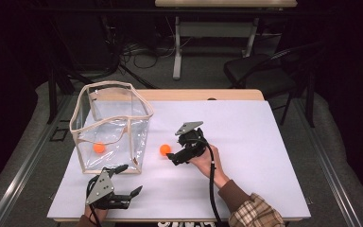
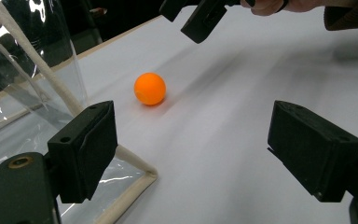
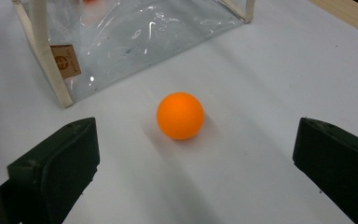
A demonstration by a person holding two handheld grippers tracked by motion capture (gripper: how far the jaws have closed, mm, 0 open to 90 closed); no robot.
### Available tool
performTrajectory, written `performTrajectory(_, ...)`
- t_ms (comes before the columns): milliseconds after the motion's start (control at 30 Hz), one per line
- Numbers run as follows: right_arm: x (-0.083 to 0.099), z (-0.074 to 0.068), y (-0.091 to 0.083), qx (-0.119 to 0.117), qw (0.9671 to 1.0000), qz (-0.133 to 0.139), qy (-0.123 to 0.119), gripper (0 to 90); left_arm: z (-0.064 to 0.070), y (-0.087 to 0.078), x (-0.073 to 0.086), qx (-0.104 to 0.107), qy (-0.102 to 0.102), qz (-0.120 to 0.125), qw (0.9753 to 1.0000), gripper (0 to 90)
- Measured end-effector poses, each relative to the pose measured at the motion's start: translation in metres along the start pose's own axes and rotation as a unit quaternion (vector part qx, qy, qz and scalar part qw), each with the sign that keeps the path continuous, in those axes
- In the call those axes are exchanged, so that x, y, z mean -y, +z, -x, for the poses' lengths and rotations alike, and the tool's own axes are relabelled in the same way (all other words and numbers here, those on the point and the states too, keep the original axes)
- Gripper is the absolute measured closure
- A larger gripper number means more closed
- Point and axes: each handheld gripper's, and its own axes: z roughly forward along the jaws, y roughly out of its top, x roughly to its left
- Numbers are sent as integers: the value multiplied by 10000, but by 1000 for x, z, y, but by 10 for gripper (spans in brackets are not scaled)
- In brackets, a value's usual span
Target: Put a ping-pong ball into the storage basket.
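Desk (image 1: 246, 142) covered in white, seen from above, with a person's two hands each holding a set of black tongs. A small orange ball (image 1: 165, 150), smooth and plastic-looking, sits on the bare white surface near the middle of the desk, just right of a clear plastic bag with cream fabric edging (image 1: 111, 124) that stands open at the left. A second orange ball (image 1: 99, 148) lies inside that bag, near its front wall.

The right tongs (image 1: 171, 156) are released, jaws spread wide, low over the desk and pointed at the loose ball from its right; in the right gripper view the ball (image 3: 180, 115) lies a little ahead of the two jaws, touching neither. The left tongs (image 1: 126, 178) are also released and hover at the near left, close to the bag's near corner, holding nothing.

The ball looks very light, hard and slick, so it would likely roll or squirt away at a nudge. A grip across its widest middle, both jaws closing evenly and gently, seems the safest hold.
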Motion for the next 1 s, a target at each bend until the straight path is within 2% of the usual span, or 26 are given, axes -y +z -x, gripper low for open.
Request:
performTrajectory(333, 2, 2, 13, 71, 9999, -77, 47, 0, 0, 1, 0, 15, 0, -25, 10000, 158)
performTrajectory(1000, 0, 1, 37, -32, 9997, -244, 3, 0, 0, 2, 0, 36, -5, -16, 10000, 158)
